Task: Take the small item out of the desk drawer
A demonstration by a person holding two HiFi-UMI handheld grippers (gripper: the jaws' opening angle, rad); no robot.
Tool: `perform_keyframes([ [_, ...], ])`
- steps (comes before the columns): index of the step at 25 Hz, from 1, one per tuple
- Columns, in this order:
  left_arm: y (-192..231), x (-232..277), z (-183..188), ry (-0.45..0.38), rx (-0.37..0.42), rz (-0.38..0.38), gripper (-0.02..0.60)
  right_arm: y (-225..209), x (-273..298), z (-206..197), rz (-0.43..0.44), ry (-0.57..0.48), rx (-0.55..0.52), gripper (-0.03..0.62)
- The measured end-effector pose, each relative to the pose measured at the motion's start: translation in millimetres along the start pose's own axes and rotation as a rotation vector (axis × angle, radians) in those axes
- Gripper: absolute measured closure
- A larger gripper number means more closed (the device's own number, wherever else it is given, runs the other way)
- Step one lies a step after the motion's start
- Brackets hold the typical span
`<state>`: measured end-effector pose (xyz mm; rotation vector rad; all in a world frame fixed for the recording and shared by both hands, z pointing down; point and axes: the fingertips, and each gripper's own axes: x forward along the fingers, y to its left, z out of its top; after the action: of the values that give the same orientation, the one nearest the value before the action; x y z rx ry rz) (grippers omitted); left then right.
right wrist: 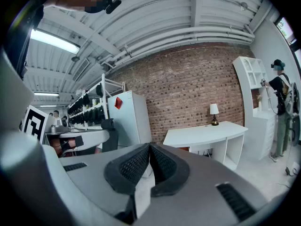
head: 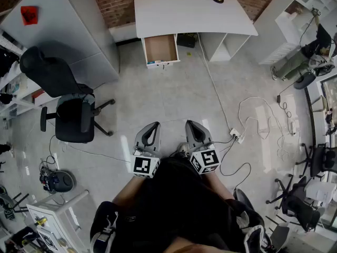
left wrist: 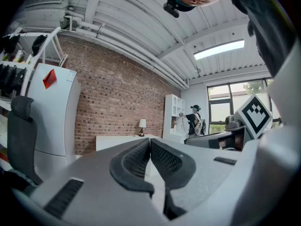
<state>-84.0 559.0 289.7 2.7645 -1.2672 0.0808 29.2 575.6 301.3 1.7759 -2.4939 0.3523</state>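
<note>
Left gripper and right gripper jaws together; chair, cables flank open drawer.

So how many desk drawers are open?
1: the drawer, pulled out under the left part of the desk in the head view. Others may hide under the top.

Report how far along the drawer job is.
Done: the drawer of the white desk stands open. In hand: nothing; the left gripper and right gripper are shut, empty, well short of the desk. Left: approach, locate the small item, not discernible from here, and lift it out.
</note>
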Motion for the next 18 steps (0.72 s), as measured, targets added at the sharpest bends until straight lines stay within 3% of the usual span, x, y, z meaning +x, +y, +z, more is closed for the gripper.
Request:
perform_keyframes([
  [18, -14.8, 28.6, 3.6, 0.002, -0.007, 0.015, 0.572, -33.8, 1.1, 2.7, 0.004, -0.001, 0.028, 0.566],
])
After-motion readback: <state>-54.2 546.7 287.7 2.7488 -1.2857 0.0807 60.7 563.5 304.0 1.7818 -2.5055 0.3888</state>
